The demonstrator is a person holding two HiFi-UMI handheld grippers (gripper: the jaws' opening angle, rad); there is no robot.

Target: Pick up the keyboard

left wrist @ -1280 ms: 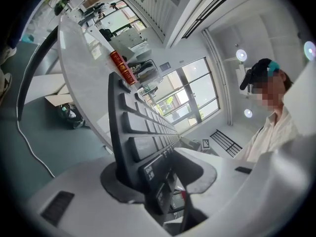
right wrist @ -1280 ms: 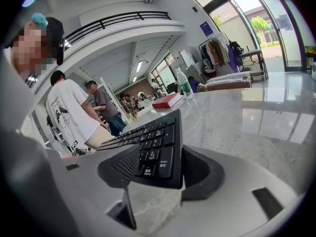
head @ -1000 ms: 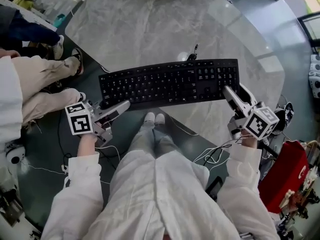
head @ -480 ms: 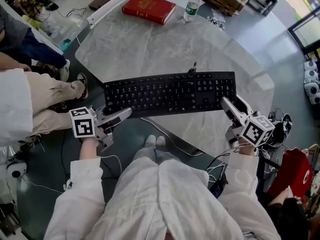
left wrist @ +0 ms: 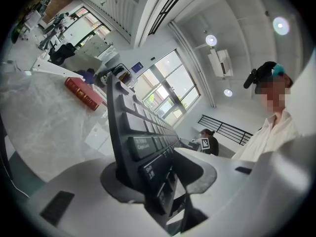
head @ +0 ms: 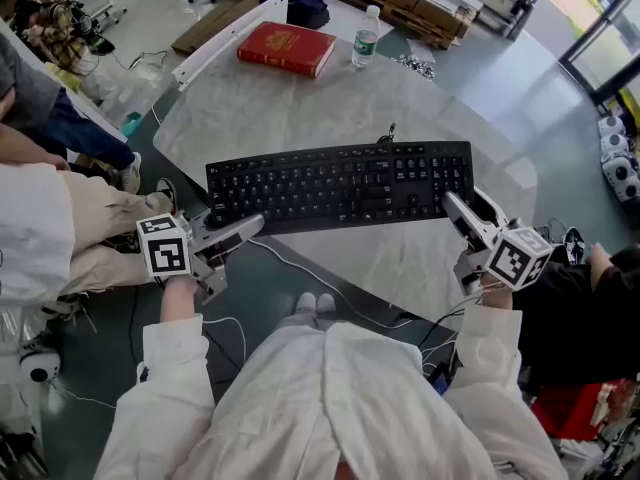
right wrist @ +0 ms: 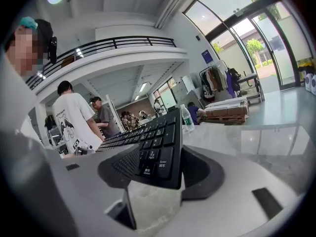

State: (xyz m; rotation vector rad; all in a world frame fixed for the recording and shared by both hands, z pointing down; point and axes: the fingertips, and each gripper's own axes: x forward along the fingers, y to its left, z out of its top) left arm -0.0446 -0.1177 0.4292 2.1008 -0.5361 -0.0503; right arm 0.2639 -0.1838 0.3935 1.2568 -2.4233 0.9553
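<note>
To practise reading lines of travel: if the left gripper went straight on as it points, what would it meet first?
The keyboard: the left gripper is clamped on its end, so it would press along it, probably toward the right gripper.

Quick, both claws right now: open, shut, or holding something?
Left claw: shut on the keyboard, at its left end.
Right claw: shut on the keyboard, at its right end.

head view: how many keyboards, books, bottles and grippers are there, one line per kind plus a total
keyboard: 1
red book: 1
water bottle: 1
grippers: 2, the left gripper and the right gripper, each clamped on one end of the keyboard
total: 5
</note>
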